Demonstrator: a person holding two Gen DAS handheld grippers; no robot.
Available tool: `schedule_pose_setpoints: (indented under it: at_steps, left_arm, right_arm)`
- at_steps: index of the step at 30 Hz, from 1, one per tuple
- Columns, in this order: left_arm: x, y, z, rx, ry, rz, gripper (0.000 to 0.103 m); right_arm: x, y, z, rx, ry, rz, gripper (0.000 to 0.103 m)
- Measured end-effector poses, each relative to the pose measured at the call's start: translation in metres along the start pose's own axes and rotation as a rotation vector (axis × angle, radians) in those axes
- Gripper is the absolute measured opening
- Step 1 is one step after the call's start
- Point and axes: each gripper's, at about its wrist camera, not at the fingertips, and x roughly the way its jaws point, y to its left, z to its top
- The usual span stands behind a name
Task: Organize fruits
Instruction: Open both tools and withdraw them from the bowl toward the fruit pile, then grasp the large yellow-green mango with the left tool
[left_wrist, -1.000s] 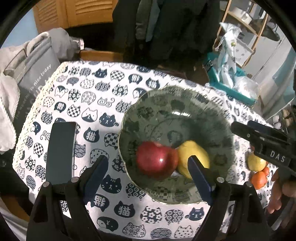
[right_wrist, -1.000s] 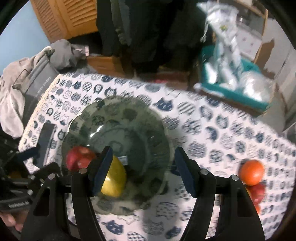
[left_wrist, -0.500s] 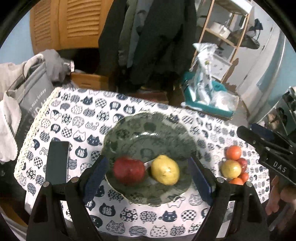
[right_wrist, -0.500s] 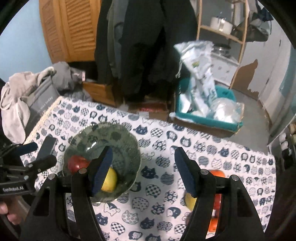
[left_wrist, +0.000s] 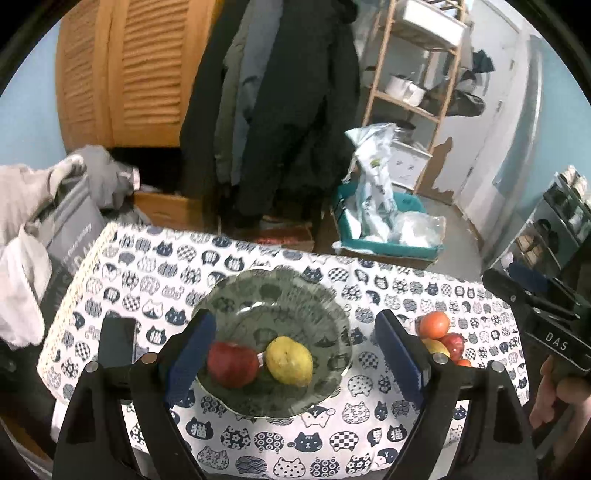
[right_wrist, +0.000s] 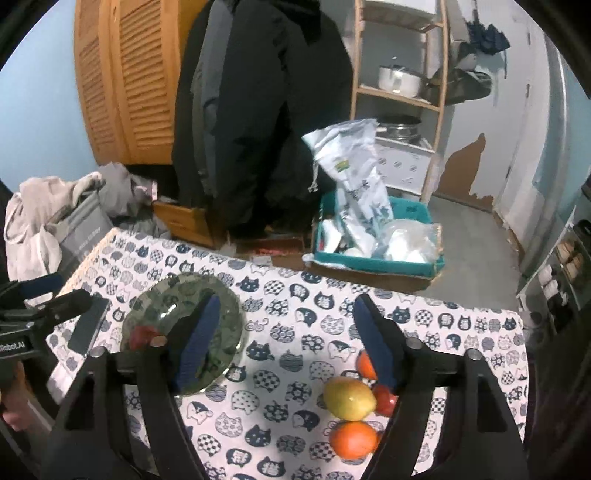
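my left gripper (left_wrist: 295, 356): spread wide, empty, above the near edge of the bowl (left_wrist: 236, 299).
my right gripper (right_wrist: 286, 341): spread wide, empty, over bare cloth between bowl and fruit pile.
in the bowl: red apple (left_wrist: 232, 363) left, yellow pear (left_wrist: 289, 361) right, long axis running left to right.
fruit pile: lemon (right_wrist: 350, 398), long axis left to right, touching an orange (right_wrist: 352, 435), near the table's right edge.
open room: tablecloth (right_wrist: 280, 306) far of the pile.

Red apple (left_wrist: 232, 364) and yellow pear (left_wrist: 289, 360) side by side in glass bowl (left_wrist: 273, 295)
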Motion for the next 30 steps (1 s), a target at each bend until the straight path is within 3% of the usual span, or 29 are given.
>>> schedule_pose_setpoints:
  at_steps: [13, 30]
  left_arm:
    - [-0.023, -0.051, 0.006, 0.075, -0.069, -0.033, 0.097]
    - [-0.021, -0.116, 0.006, 0.166, -0.055, -0.091, 0.098]
  right_arm:
    - [-0.052, -0.042, -0.007, 0.034, -0.087, -0.038, 0.077]
    - [-0.082, -0.106, -0.031, 0.125, -0.102, -0.105, 0.079]
